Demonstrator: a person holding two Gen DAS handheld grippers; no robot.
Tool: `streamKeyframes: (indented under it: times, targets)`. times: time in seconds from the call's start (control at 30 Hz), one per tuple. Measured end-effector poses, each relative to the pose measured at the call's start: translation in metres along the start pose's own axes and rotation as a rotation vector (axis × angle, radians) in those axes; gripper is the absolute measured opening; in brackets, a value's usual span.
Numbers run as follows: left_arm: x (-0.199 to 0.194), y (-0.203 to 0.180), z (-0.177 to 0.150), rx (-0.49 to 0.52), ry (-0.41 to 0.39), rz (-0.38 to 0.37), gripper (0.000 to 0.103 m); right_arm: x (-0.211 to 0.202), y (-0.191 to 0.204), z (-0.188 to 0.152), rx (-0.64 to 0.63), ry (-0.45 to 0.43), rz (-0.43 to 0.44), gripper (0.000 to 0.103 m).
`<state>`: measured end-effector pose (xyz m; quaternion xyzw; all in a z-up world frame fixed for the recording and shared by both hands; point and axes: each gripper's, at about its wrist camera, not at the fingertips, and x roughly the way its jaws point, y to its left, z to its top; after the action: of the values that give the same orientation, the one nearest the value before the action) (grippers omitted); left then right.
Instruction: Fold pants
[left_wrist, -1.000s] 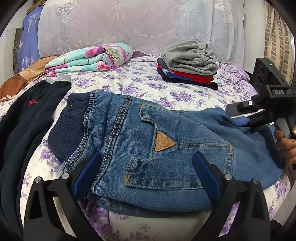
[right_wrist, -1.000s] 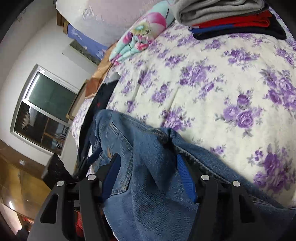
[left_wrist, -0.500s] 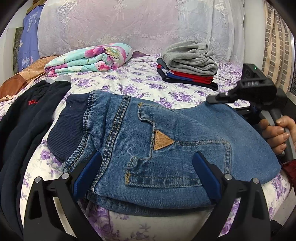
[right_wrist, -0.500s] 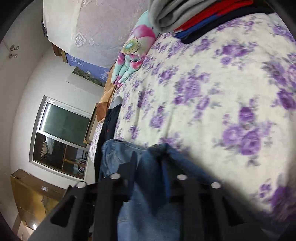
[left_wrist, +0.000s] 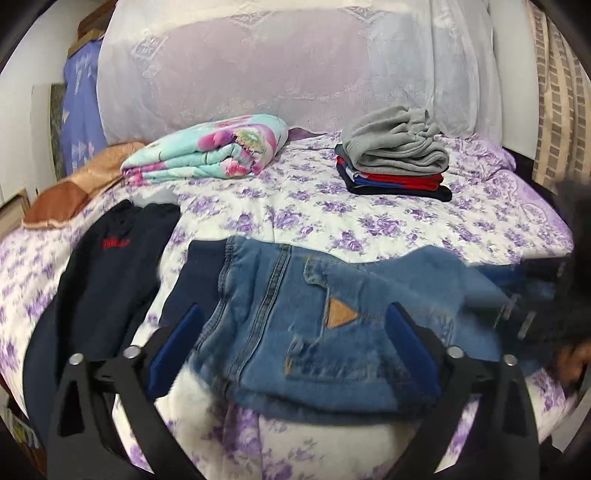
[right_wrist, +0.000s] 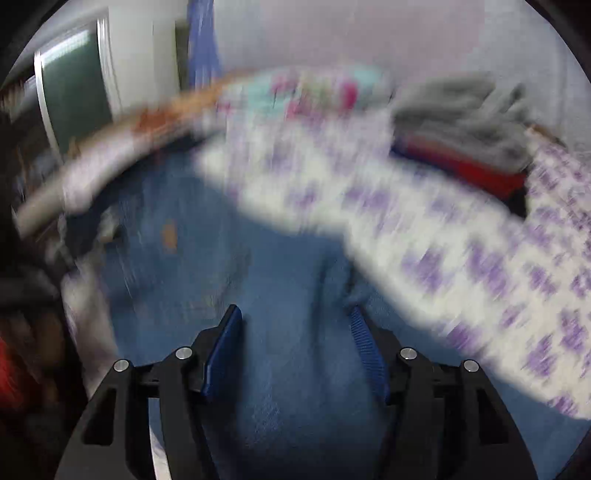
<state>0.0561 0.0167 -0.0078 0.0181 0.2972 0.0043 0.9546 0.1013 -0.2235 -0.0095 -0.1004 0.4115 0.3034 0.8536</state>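
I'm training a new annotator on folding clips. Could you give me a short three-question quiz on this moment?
1. True or false: the jeans lie folded on the bed.
2. What tops the stack of folded clothes? A) grey garment B) floral blanket C) navy garment
3. Fill in: the left hand-held gripper is ___ around the jeans.

Key: 1 true. 2 A, the grey garment. 3 open.

Home bedroom: floral-sheeted bed (left_wrist: 314, 218)

Blue denim pants (left_wrist: 314, 325), folded, flat on bed
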Motion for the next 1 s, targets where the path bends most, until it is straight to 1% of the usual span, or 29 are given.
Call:
streamKeyframes:
  times: [0.03, 0.07, 0.1, 0.13, 0.17, 0.2, 0.23, 0.27, 0.3, 0.33, 0.37, 0.4, 0.43, 0.47, 0.5, 0.53, 0.57, 0.6, 0.67, 0.7, 0.73, 0.77, 0.8, 0.83, 0.87, 0.9, 0.93, 0.97, 1.0]
  targets:
    - [0.011, 0.000, 0.001, 0.002, 0.035, 0.043, 0.098, 0.006, -0.001, -0.004, -0.001, -0.004, -0.006, 0.069]
    - [0.035, 0.006, -0.001, -0.007, 0.109, 0.093, 0.099, 0.005, -0.004, -0.006, 0.009, -0.014, 0.003, 0.068]
    - [0.055, 0.014, -0.005, -0.026, 0.163, 0.100, 0.099, -0.004, -0.009, -0.004, 0.038, -0.017, 0.008, 0.067]
    - [0.059, 0.018, -0.007, -0.036, 0.150, 0.091, 0.099, -0.014, -0.011, -0.005, 0.068, -0.038, -0.004, 0.068]
    - [0.054, 0.019, -0.006, -0.031, 0.130, 0.102, 0.099, -0.026, -0.013, -0.007, 0.090, -0.077, -0.015, 0.068]
    - [0.049, 0.020, -0.004, -0.038, 0.133, 0.121, 0.099, -0.045, -0.014, -0.012, 0.096, -0.122, -0.011, 0.068]
    - [0.045, 0.022, -0.005, -0.056, 0.131, 0.130, 0.098, -0.059, -0.015, -0.019, 0.094, -0.146, -0.016, 0.069]
    - [0.036, 0.029, -0.004, -0.097, 0.117, 0.091, 0.098, -0.071, -0.017, -0.026, 0.093, -0.161, -0.031, 0.072]
    - [0.029, 0.033, -0.003, -0.127, 0.102, 0.023, 0.098, -0.083, -0.019, -0.038, 0.092, -0.167, -0.072, 0.074]
    - [0.022, 0.034, -0.002, -0.147, 0.090, -0.023, 0.098, -0.084, -0.021, -0.044, 0.088, -0.157, -0.101, 0.076]
    - [0.015, 0.034, 0.000, -0.170, 0.072, -0.079, 0.098, -0.081, -0.022, -0.050, 0.085, -0.126, -0.141, 0.076]
    - [0.012, 0.031, 0.002, -0.168, 0.062, -0.086, 0.098, -0.071, -0.029, -0.062, 0.098, -0.060, -0.169, 0.077]
    - [0.015, 0.023, 0.003, -0.132, 0.068, -0.057, 0.098, -0.061, -0.036, -0.074, 0.126, -0.019, -0.144, 0.079]
    - [0.022, 0.014, 0.001, -0.086, 0.078, 0.004, 0.098, -0.059, -0.041, -0.081, 0.149, -0.048, -0.118, 0.079]
    - [0.036, 0.003, -0.004, -0.010, 0.091, 0.114, 0.098, -0.064, -0.041, -0.085, 0.158, -0.073, -0.116, 0.078]
    - [0.047, -0.004, -0.009, 0.031, 0.102, 0.168, 0.099, -0.068, -0.038, -0.084, 0.162, -0.074, -0.127, 0.079]
    - [0.055, -0.009, -0.014, 0.062, 0.119, 0.182, 0.099, -0.075, -0.037, -0.084, 0.176, -0.091, -0.125, 0.081]
    - [0.048, -0.007, -0.013, 0.050, 0.094, 0.177, 0.099, -0.080, -0.037, -0.086, 0.193, -0.113, -0.107, 0.081]
    - [0.046, 0.005, -0.012, -0.005, 0.103, 0.133, 0.099, -0.096, -0.041, -0.093, 0.236, -0.173, -0.077, 0.081]
    - [0.044, 0.008, -0.013, -0.021, 0.098, 0.121, 0.099, -0.117, -0.050, -0.103, 0.283, -0.233, -0.109, 0.081]
    - [0.042, 0.009, -0.013, -0.028, 0.093, 0.119, 0.099, -0.123, -0.058, -0.107, 0.320, -0.266, -0.138, 0.081]
    - [0.040, 0.009, -0.014, -0.034, 0.089, 0.112, 0.099, -0.146, -0.074, -0.118, 0.400, -0.321, -0.183, 0.081]
    - [0.040, 0.009, -0.014, -0.034, 0.088, 0.109, 0.099, -0.164, -0.088, -0.129, 0.470, -0.358, -0.205, 0.081]
    - [0.040, 0.006, -0.016, -0.027, 0.083, 0.122, 0.099, -0.184, -0.107, -0.144, 0.569, -0.399, -0.222, 0.081]
    - [0.043, 0.002, -0.018, -0.013, 0.075, 0.147, 0.099, -0.197, -0.120, -0.154, 0.641, -0.422, -0.230, 0.081]
    - [0.044, 0.000, -0.019, -0.004, 0.076, 0.161, 0.099, -0.213, -0.142, -0.171, 0.748, -0.442, -0.234, 0.081]
    - [0.043, -0.001, -0.018, -0.001, 0.073, 0.167, 0.099, -0.221, -0.158, -0.184, 0.822, -0.446, -0.233, 0.081]
    - [0.043, 0.001, -0.018, -0.010, 0.074, 0.157, 0.099, -0.227, -0.171, -0.195, 0.892, -0.443, -0.232, 0.081]
    - [0.043, 0.003, -0.019, -0.019, 0.072, 0.145, 0.099, -0.231, -0.184, -0.211, 0.972, -0.440, -0.213, 0.080]
